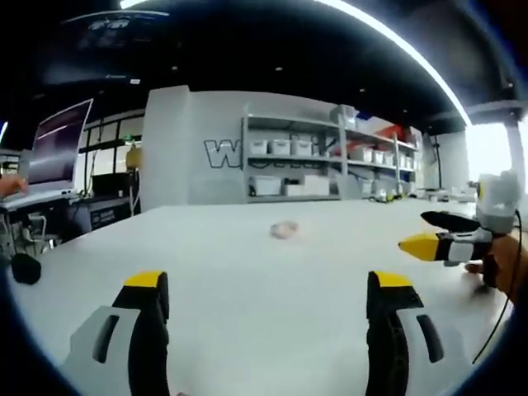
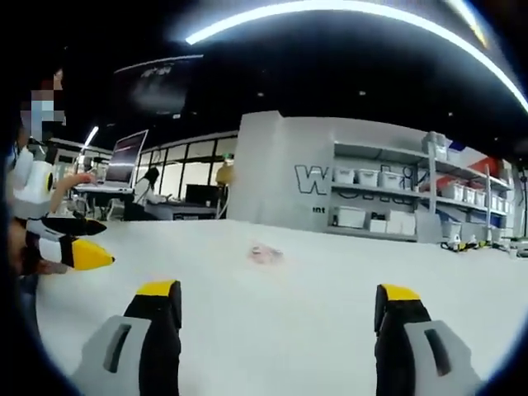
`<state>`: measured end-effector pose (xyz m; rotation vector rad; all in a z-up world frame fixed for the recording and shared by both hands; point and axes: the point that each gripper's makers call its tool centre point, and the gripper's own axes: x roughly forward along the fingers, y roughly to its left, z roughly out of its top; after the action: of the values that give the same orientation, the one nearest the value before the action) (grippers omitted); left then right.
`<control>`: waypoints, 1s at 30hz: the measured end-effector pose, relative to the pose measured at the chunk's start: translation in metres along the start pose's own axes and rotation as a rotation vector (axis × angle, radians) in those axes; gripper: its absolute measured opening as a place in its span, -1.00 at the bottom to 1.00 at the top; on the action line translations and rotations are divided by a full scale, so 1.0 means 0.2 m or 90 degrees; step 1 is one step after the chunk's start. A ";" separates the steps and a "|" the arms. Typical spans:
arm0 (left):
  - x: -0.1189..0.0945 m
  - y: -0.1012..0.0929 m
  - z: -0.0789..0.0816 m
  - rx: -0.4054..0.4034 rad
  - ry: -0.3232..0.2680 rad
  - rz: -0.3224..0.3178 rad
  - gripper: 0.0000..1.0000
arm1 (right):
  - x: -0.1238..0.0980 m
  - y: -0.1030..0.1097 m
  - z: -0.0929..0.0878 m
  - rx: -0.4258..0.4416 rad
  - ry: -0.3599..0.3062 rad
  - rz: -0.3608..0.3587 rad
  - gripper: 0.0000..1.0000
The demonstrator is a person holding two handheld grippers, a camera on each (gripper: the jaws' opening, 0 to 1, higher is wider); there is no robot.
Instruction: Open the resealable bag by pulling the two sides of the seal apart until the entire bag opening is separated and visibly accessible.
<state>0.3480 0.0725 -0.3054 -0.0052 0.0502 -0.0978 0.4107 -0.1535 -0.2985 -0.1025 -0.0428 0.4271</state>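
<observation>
Bag: small resealable bag (image 1: 285, 229) lies far ahead on white surface (image 1: 247, 280).
Grippers: left gripper (image 1: 268, 285) and right gripper (image 2: 280, 293) spread, empty, about equally distant.

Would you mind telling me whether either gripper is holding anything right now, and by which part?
Nothing is held. The left gripper and right gripper both stand open and empty above the table, and the bag lies untouched farther off.
</observation>
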 end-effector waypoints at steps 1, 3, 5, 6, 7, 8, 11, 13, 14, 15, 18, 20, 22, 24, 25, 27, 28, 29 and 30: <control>0.00 0.01 0.00 -0.002 -0.001 0.001 0.99 | 0.01 -0.01 0.01 0.000 0.001 -0.001 0.99; 0.00 0.02 0.00 -0.004 -0.001 0.002 0.99 | 0.01 -0.02 0.00 0.004 0.006 -0.002 0.99; 0.00 0.03 0.00 -0.001 -0.002 0.002 0.99 | 0.01 -0.03 0.01 0.006 0.005 -0.004 0.99; 0.01 0.03 0.00 -0.001 -0.002 0.001 0.99 | 0.01 -0.03 0.02 0.002 0.002 -0.004 0.99; 0.01 0.03 0.00 -0.001 -0.002 0.000 0.99 | 0.01 -0.03 0.02 -0.001 0.000 -0.005 0.99; 0.01 0.02 0.00 -0.001 -0.002 -0.001 0.99 | 0.01 -0.03 0.02 -0.001 -0.001 -0.006 0.99; 0.02 0.02 0.01 -0.004 -0.002 -0.005 0.99 | 0.01 -0.03 0.01 -0.005 0.009 -0.005 0.96; 0.02 0.01 0.00 -0.005 0.003 -0.008 0.99 | 0.01 -0.03 0.01 -0.008 0.013 -0.004 0.93; 0.02 0.02 0.00 -0.006 0.004 -0.009 0.99 | 0.01 -0.04 0.01 -0.009 0.014 -0.003 0.92; 0.02 0.02 0.00 -0.006 0.005 -0.009 0.99 | 0.01 -0.04 0.02 -0.011 0.012 -0.003 0.91; 0.03 0.02 0.02 -0.003 0.001 -0.007 0.99 | 0.02 -0.07 0.04 -0.026 0.016 -0.007 0.88; 0.04 0.03 0.02 0.007 0.008 -0.004 0.99 | 0.02 -0.10 0.04 -0.035 0.033 -0.016 0.89; 0.05 0.03 0.01 0.011 0.022 -0.008 0.97 | 0.02 -0.13 0.06 -0.029 0.038 -0.023 0.93; 0.05 0.03 0.01 0.009 0.022 -0.010 0.97 | 0.02 -0.13 0.05 -0.033 0.038 -0.026 0.95; 0.05 0.02 0.01 0.009 0.021 -0.012 0.97 | 0.02 -0.13 0.05 -0.040 0.041 -0.027 0.95; 0.05 0.01 0.01 0.010 0.024 -0.015 0.97 | 0.01 -0.14 0.05 -0.049 0.045 -0.032 0.96; 0.05 0.01 0.01 0.011 0.026 -0.017 0.97 | 0.01 -0.14 0.05 -0.049 0.045 -0.032 0.96; 0.05 0.01 0.01 0.010 0.029 -0.017 0.96 | 0.01 -0.14 0.05 -0.047 0.047 -0.030 0.96; 0.05 0.01 0.00 0.011 0.031 -0.017 0.96 | 0.01 -0.13 0.04 -0.046 0.050 -0.028 0.96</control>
<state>0.3578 0.0736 -0.3055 0.0132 0.0983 -0.1254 0.4235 -0.1751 -0.2869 -0.1889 0.0173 0.3778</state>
